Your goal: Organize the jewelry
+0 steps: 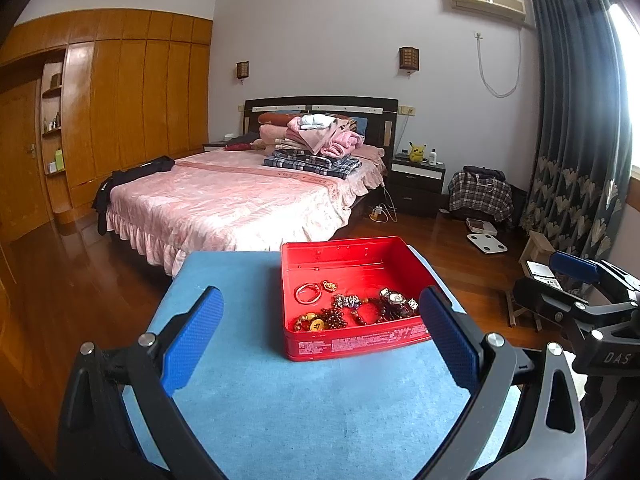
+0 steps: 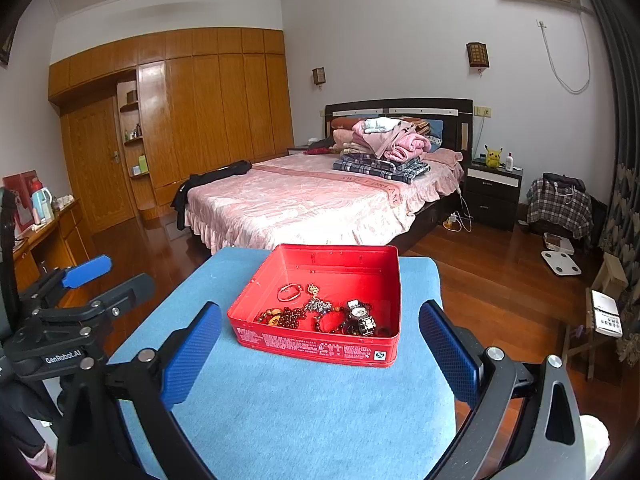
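Observation:
A red tin box (image 1: 352, 346) (image 2: 312, 348) sits on a blue cloth-covered table (image 1: 304, 408) (image 2: 312, 412). It holds a silver bangle (image 1: 308, 293) (image 2: 289, 292), a gold pendant (image 1: 329, 285), dark bead strings (image 1: 332, 318) (image 2: 286, 316) and a wristwatch (image 1: 394, 299) (image 2: 360, 312). My left gripper (image 1: 320, 332) is open and empty, in front of the box, above the cloth. My right gripper (image 2: 320, 340) is open and empty, also in front of the box. Each gripper shows at the edge of the other's view.
Beyond the table stand a bed with a pink cover (image 1: 240, 200) (image 2: 304, 200), a wooden wardrobe (image 1: 120, 112) and a dark nightstand (image 2: 494, 192). A wooden floor surrounds the table. A small stool (image 2: 600, 320) and a scale (image 2: 560, 264) are at the right.

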